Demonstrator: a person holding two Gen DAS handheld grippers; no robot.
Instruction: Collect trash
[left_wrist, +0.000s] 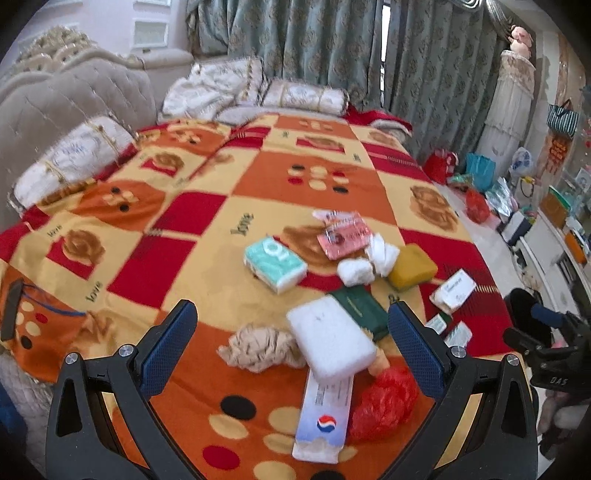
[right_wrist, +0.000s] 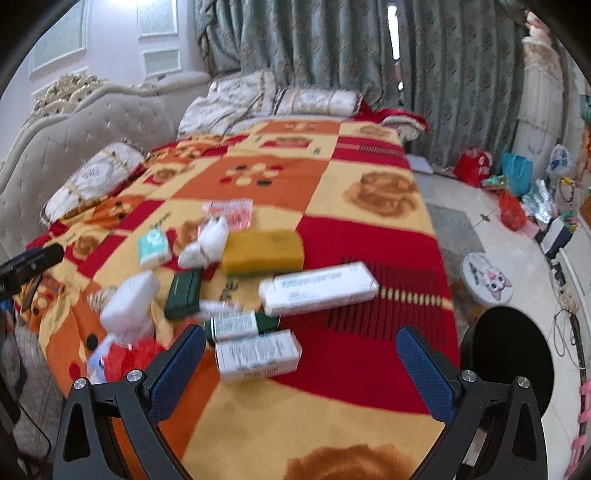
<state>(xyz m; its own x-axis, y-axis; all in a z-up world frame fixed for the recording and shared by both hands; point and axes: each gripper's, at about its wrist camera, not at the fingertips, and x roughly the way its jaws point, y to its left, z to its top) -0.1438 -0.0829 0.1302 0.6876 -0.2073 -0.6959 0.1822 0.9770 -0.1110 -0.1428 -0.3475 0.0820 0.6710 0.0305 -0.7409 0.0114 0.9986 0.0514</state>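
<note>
— Looking through the left wrist camera, what shows that the right one misses?

— A crumpled beige paper wad between the left tongs, whose blue pads stand wide apart and grip nothing. Just right of it lies a white foam block over a Pepsi-printed slip, touching a red plastic bag.

— And the right wrist view?

— 3 boxes the left view barely catches: a long white carton, a green-and-white box and a white box. The right tongs are spread open and empty, with the white box just ahead between them.

— Which way do they lie?

— All 3 run left to right across the view, long axes roughly parallel. The yellow sponge behind them lies the same way.

— Room to move?

— The trash sits on the bed's blanket. Right of the boxes the blanket is bare up to the bed edge, where the tiled floor starts. Near the headboard the blanket is bare too.
</note>
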